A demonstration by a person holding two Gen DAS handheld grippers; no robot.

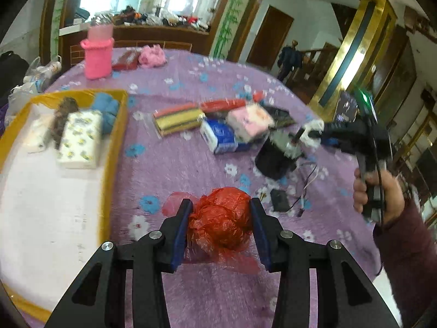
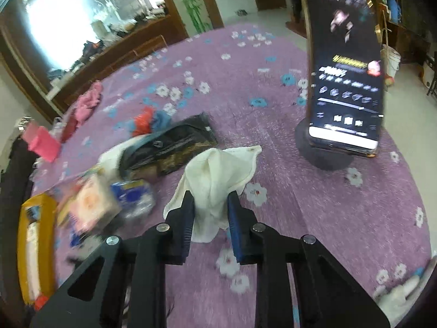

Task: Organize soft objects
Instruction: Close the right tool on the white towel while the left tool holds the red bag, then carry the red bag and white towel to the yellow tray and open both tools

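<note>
My left gripper (image 1: 221, 205) is shut on a crumpled red plastic bag (image 1: 221, 227), its blue pads pressing both sides, just above the purple flowered tablecloth (image 1: 174, 164). To its left lies a yellow-rimmed tray (image 1: 120, 125) with a white lining, holding a patterned tissue pack (image 1: 80, 139), blue yarn (image 1: 108, 109) and a brown fuzzy item. My right gripper (image 2: 210, 195) is shut on a white cloth (image 2: 218, 169) that drapes up and over its fingers. The left wrist view shows the same gripper (image 1: 306, 134) at the right, held in a person's hand (image 1: 377, 191), with white cloth at its tip.
A phone (image 2: 344, 82) stands on a round black base (image 2: 322, 153) at the right. Mid-table lie a black packet (image 2: 174, 145), blue (image 1: 221, 136) and pink (image 1: 250, 121) tissue packs, and red and gold rolls (image 1: 177, 117). A pink knitted cup (image 1: 98, 57) stands at the back. Cables (image 1: 306, 188) trail near the base.
</note>
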